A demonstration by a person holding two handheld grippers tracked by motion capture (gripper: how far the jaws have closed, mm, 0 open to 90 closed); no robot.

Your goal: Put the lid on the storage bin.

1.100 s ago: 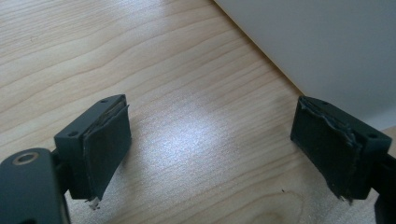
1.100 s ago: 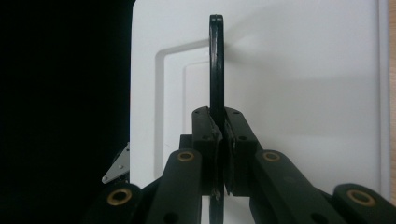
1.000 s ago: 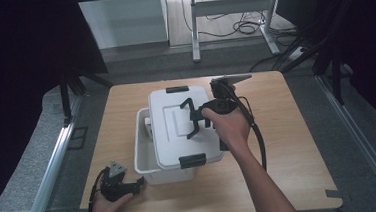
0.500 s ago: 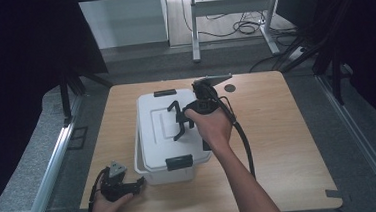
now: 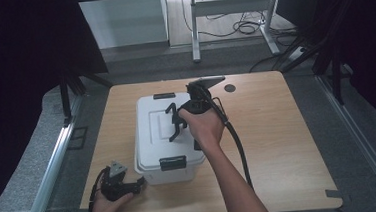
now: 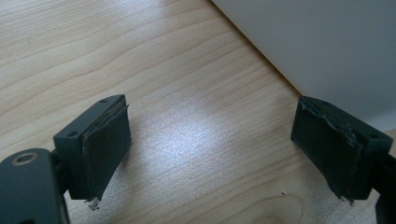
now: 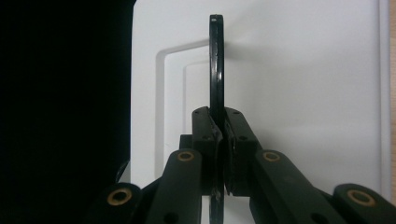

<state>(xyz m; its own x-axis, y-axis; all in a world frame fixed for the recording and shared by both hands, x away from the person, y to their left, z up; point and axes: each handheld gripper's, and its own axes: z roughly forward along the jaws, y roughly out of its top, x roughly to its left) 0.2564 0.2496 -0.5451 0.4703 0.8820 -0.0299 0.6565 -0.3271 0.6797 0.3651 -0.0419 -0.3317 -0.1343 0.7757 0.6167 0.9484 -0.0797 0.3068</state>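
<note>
A white storage box (image 5: pixel 153 168) stands at the middle left of the wooden table (image 5: pixel 278 130). Its white lid (image 5: pixel 152 123) lies squarely on top, and the lid's black handle (image 5: pixel 173 122) stands upright. My right gripper (image 5: pixel 179 117) is shut on that handle, reaching in from the right. In the right gripper view the thin handle (image 7: pixel 215 60) runs up between the jaws of my right gripper (image 7: pixel 219 126), over the lid (image 7: pixel 303 70). My left gripper (image 5: pixel 136 186) rests open on the table by the box's front left corner. In the left gripper view, that gripper (image 6: pixel 210 149) holds nothing, and the box wall (image 6: pixel 317 42) is close ahead.
Black latches sit at the box's front (image 5: pixel 172 162) and back (image 5: pixel 163 95). A thick black cable (image 5: pixel 236 142) trails from the right gripper across the table. A dark round hole (image 5: pixel 230 88) marks the far edge. The table's right half is bare wood.
The right gripper carried the lid leftward by its handle; the lid, earlier offset to the right of the box, now sits aligned on it. The left gripper has not moved.
</note>
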